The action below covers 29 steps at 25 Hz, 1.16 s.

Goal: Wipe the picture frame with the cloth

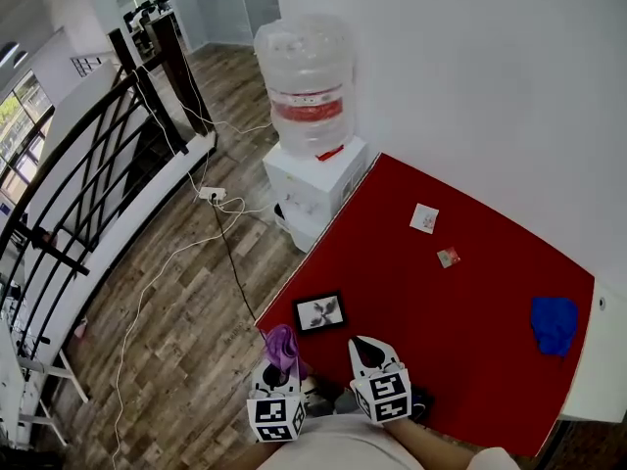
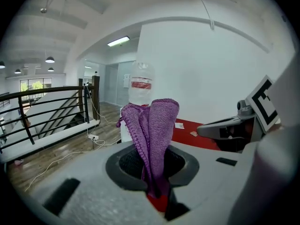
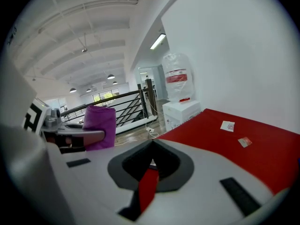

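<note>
Limp purple knitted cloth (image 2: 154, 125) is pinched in left gripper (image 2: 157, 184); right gripper (image 3: 151, 146) is closed, empty; light black picture frame (image 1: 320, 311) ahead is probably best edge-braced.

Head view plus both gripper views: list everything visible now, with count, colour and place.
table: one, red top, right side of head view
picture frame: one, black, table's near-left corner
purple cloth: one, pinched in left gripper
blue cloth: one, table's right end
paper scraps: two, one white, one mixed, mid-table
water dispenser: one, white, clear bottle, beside table
railing: one, black, far left
left gripper: fingers shut on purple cloth
right gripper: fingers shut, empty
</note>
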Motion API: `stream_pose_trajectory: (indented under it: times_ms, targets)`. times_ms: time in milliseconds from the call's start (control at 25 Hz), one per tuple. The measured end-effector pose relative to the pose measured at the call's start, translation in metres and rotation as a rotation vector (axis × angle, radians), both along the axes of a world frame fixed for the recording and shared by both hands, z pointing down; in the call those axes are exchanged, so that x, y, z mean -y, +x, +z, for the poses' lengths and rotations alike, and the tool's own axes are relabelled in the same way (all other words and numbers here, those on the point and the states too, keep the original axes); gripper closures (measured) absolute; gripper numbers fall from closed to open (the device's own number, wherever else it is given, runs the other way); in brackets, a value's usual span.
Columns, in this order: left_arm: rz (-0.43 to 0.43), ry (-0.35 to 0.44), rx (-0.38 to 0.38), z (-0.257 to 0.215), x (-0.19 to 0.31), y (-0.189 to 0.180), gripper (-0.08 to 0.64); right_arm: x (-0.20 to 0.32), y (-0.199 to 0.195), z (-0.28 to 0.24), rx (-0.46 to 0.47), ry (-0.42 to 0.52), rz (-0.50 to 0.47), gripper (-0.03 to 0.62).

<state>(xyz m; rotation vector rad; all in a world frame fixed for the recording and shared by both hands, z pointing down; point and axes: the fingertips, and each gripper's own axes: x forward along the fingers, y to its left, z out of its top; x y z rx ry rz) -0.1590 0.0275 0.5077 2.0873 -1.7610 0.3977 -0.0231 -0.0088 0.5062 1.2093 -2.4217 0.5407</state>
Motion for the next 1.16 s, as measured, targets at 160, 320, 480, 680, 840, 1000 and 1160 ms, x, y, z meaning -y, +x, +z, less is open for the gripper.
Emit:
stream_pose_trajectory:
  times_ms: [160, 320, 480, 680, 840, 1000, 1160]
  targets:
    - [0.012, -0.005, -0.004, 0.0, -0.002, 0.0, 0.499, 0.002, -0.01, -0.002, 0.008, -0.009, -0.009, 0.589]
    - [0.01, -0.011, -0.007, 0.0, -0.004, -0.002, 0.499, -0.001, -0.012, -0.002, -0.004, -0.014, -0.017, 0.589]
    - [0.02, -0.011, -0.008, -0.001, -0.001, 0.001, 0.499, -0.002, -0.015, 0.0, -0.006, -0.019, -0.031, 0.589]
    - [0.022, -0.018, -0.012, 0.002, 0.001, 0.003, 0.499, -0.003, -0.018, 0.003, -0.011, -0.017, -0.05, 0.589]
    - [0.024, -0.018, -0.009, 0.002, 0.004, 0.002, 0.499, -0.001, -0.019, 0.003, -0.019, -0.016, -0.055, 0.589]
    - [0.015, -0.025, -0.014, 0.003, 0.005, -0.001, 0.499, 0.001, -0.02, 0.005, -0.022, -0.016, -0.059, 0.589]
    - [0.013, -0.026, -0.019, 0.003, 0.007, -0.002, 0.499, 0.001, -0.022, 0.005, -0.03, -0.018, -0.071, 0.589]
